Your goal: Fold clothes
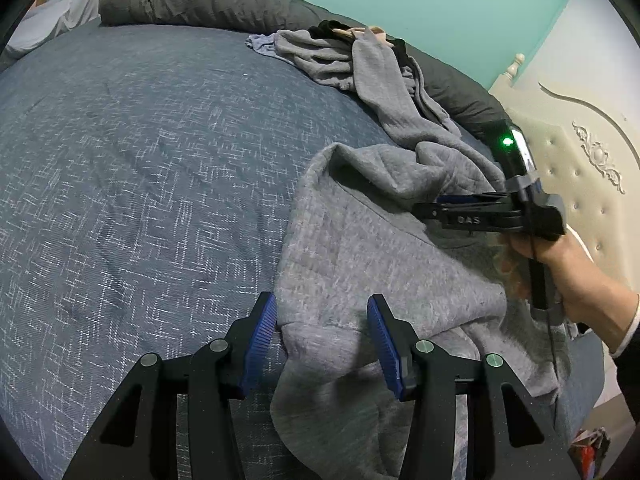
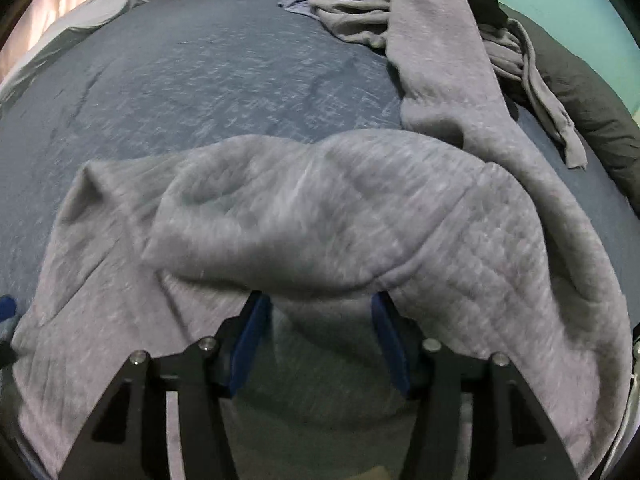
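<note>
Soft grey quilted sweatshirt (image 2: 320, 216) on blue bed cover (image 1: 140, 160), left gripper (image 1: 322, 332) fingers apart, right gripper (image 2: 320, 332) fingers apart

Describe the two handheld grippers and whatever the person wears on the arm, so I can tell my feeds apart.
Both grippers match. The left gripper and right gripper have black angular linkage arms with silver round pivot pins and ribbed blue pads. Seen from the left wrist camera, the right one carries a black body marked "DAS", a green light and a thin black cable. A dark sleeve covers the wrist.
</note>
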### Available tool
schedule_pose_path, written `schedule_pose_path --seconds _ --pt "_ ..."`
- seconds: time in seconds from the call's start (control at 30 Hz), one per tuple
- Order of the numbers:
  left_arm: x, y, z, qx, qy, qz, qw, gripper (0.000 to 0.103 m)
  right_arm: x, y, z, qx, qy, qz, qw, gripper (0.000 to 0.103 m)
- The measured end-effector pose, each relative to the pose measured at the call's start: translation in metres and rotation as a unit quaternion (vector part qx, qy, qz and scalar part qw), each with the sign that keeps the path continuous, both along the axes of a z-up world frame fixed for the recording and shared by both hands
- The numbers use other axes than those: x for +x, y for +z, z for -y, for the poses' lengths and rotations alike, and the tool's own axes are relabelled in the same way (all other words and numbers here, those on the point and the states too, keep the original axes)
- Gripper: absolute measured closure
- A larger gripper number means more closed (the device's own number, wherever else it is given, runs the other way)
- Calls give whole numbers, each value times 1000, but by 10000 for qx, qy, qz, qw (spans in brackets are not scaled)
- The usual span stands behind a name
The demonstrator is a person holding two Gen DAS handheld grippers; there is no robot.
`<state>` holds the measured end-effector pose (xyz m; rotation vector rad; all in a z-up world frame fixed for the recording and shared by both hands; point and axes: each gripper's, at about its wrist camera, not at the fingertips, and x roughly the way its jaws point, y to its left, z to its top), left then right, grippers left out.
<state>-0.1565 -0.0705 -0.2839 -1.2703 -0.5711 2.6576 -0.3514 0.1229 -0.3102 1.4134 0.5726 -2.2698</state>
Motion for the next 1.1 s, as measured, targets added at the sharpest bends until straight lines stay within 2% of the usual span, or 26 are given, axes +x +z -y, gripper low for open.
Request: schedule_pose_path --seconds 0.03,0.07,0.1,0.17,0.2,0.43,0.53,0.57,0.6,0.63,0.77,0.87,0.93,0.97,1.03,1.1 --pt "0 0 1 14 7 3 10000 52 -1 -1 2 80 37 -53 9999 48" --pt "-1 -1 2 32 14 11 10000 52 -1 -1 4 159 74 -105 9998 54" --pt "-1 -1 2 48 20 17 10000 52 -2 -2 6 231 100 -158 9996 67" --pt "-2 -1 3 49 24 20 10000 52 -4 2 5 233 -29 -259 9994 81" --pt "-2 -1 3 38 30 21 10000 52 -5 8 1 89 -92 -288 9995 84" --pt "-6 0 1 24 -3 12 10000 52 6 58 -23 -605 -219 -747 9951 88" --pt "-10 -5 -1 -16 -33 90 10000 51 11 82 -31 -759 -228 -885 9929 89" --pt "-12 -7 -2 -58 -18 117 9999 48 12 90 -33 -810 -232 -931 9921 89" --pt "-13 -9 -1 -90 8 140 9999 41 13 98 -36 -861 -234 -974 9912 89" --pt "-15 -11 0 -98 47 173 9998 39 14 105 -39 -901 -232 -993 9907 89" --pt "-20 -22 -2 70 -73 380 9992 39 24 130 -51 -1013 -229 -1081 9887 90" --pt "-21 -27 -8 -87 -188 393 9990 39 33 146 -58 -1083 -247 -1173 9869 90" --pt "-21 -28 -9 -15 -214 406 9989 40 39 156 -63 -1129 -260 -1234 9856 90" --pt "-21 -27 -11 101 -283 390 9988 42 42 162 -66 -1153 -266 -1265 9849 90" --pt "-19 -25 -14 320 -415 350 9980 80 48 172 -71 -1199 -279 -1326 9835 90" --pt "-15 -14 -17 330 -467 216 9981 88 55 182 -76 -1245 -291 -1387 9820 90"
